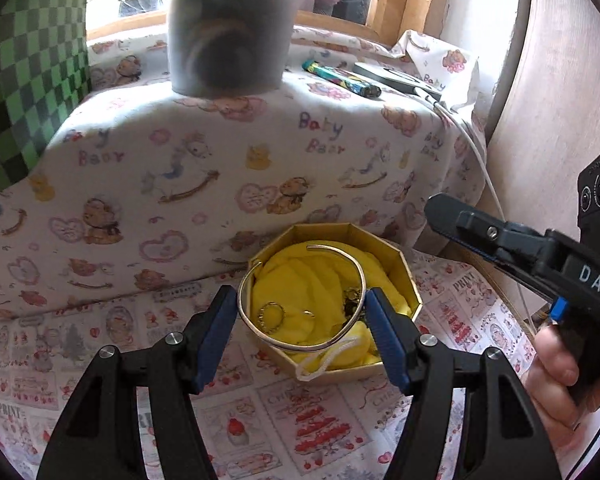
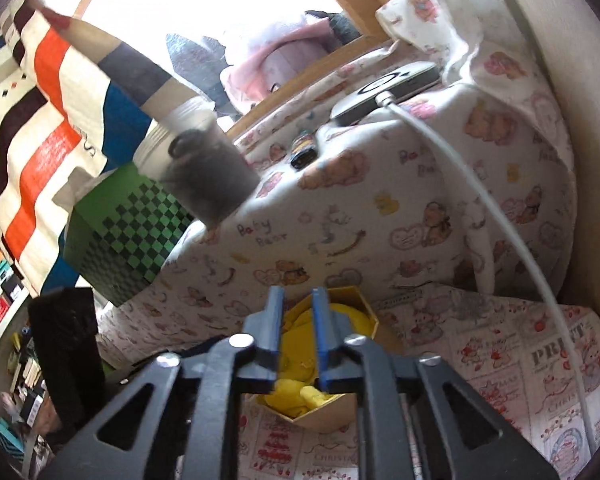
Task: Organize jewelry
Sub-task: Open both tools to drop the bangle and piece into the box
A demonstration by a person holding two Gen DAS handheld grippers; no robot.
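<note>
A gold octagonal box lined with yellow cloth sits on the printed tablecloth. Inside lie small rings and dark jewelry pieces. A large silver bangle rests across the box, sitting between my left gripper's open blue pads; whether the pads touch it I cannot tell. My right gripper hovers over the same box, with its jaws a narrow gap apart and nothing between them. It also shows in the left wrist view, raised to the right of the box.
A raised ledge draped in baby-bear cloth stands behind the box. On it are a grey translucent jar, a patterned lighter and a phone with a white cable. A green checkered box stands at left.
</note>
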